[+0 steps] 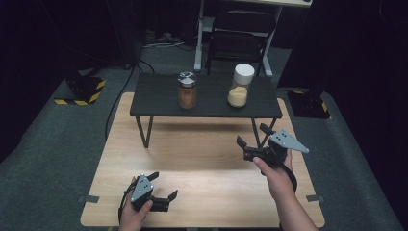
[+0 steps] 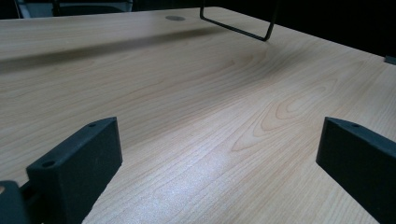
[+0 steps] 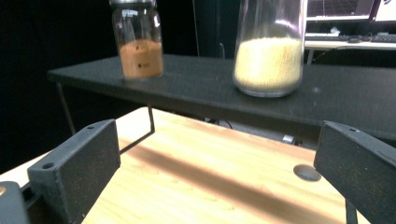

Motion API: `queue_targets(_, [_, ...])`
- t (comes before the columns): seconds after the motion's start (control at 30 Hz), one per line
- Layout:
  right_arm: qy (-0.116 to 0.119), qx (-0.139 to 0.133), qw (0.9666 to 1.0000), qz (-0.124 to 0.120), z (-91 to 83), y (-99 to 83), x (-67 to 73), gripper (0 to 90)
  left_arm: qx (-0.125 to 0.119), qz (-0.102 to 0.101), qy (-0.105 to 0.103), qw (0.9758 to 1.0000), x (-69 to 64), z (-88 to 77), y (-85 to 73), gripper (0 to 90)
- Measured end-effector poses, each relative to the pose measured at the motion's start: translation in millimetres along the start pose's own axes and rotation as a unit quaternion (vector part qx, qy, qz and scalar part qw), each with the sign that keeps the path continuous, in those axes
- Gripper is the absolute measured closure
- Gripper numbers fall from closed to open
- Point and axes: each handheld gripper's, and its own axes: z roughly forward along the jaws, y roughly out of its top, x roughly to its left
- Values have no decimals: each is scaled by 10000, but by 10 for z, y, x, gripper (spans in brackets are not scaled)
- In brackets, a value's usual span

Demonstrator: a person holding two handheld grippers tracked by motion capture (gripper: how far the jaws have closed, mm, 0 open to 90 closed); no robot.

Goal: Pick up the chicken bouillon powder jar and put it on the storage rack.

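The right gripper hangs above the wooden table with jaws wide apart, empty. Ahead of it on the black shelf stand a white-capped jar of yellow grains and, further left, a jar of orange-brown powder. The left gripper, jaws also spread and empty, sits low near the table's front edge, well apart from both jars

High view: looked down and forward over the wooden bench. Left gripper view: sat low, close to its surface. Right gripper view: faced the black shelf, shared with high view.
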Motion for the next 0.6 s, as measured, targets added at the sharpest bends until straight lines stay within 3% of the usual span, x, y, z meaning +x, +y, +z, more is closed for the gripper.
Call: queue_targets(0.6, [-69,377,9992,98,-269,-567,18,1,5,15,5,10000,-17,2,0,4])
